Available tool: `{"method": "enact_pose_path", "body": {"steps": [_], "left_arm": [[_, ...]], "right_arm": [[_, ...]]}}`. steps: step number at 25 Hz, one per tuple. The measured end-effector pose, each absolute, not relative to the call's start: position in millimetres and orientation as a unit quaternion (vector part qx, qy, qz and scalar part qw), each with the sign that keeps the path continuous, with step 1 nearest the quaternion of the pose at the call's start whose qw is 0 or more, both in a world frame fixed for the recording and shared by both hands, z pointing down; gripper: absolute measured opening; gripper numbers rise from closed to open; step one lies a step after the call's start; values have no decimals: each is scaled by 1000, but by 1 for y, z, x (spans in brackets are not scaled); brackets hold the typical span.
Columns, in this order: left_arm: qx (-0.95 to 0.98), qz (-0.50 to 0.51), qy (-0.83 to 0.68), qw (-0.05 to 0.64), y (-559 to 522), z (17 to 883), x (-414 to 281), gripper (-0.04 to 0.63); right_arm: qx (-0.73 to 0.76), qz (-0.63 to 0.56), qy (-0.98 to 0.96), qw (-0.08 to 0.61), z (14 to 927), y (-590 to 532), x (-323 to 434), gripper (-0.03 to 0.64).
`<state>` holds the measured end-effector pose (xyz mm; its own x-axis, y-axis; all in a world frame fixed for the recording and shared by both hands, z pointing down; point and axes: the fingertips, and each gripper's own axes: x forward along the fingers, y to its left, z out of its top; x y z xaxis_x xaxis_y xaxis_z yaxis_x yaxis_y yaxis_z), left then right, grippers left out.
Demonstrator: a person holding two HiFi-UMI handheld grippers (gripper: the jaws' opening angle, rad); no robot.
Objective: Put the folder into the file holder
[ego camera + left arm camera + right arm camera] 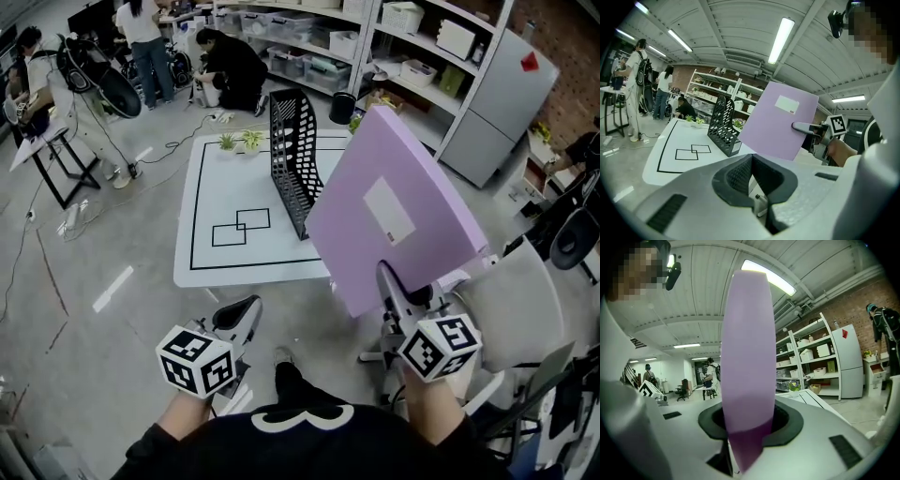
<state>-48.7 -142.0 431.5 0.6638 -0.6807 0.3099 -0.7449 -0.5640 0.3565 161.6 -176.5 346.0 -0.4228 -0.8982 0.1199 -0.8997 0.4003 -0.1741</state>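
A lilac folder (394, 206) with a white label is held up in the air, tilted, to the right of the white table (216, 267). My right gripper (392, 281) is shut on its lower edge; in the right gripper view the folder (746, 362) stands edge-on between the jaws. The black perforated file holder (292, 159) stands upright on the table's right half, left of the folder. My left gripper (246, 311) hangs low near the table's front edge, jaws shut and empty. From the left gripper view I see the folder (778, 122) and the file holder (722, 125).
Black square outlines (239, 227) are marked on the table, and two small potted plants (240, 141) sit at its far edge. A white chair (516, 309) is at the right. Shelving (375, 47) and people (230, 70) are in the background; cables lie on the floor.
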Motion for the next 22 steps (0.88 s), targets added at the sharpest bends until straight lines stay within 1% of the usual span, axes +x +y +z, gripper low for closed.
{"method": "enact_pose_path", "body": {"steps": [10, 22], "left_arm": [[868, 71, -424, 248, -236, 429, -65, 5], [868, 53, -438, 228, -312, 412, -84, 6]], "right_arm": [[526, 98, -845, 3, 332, -273, 150, 138], [513, 69, -855, -2, 307, -350, 127, 139]]}}
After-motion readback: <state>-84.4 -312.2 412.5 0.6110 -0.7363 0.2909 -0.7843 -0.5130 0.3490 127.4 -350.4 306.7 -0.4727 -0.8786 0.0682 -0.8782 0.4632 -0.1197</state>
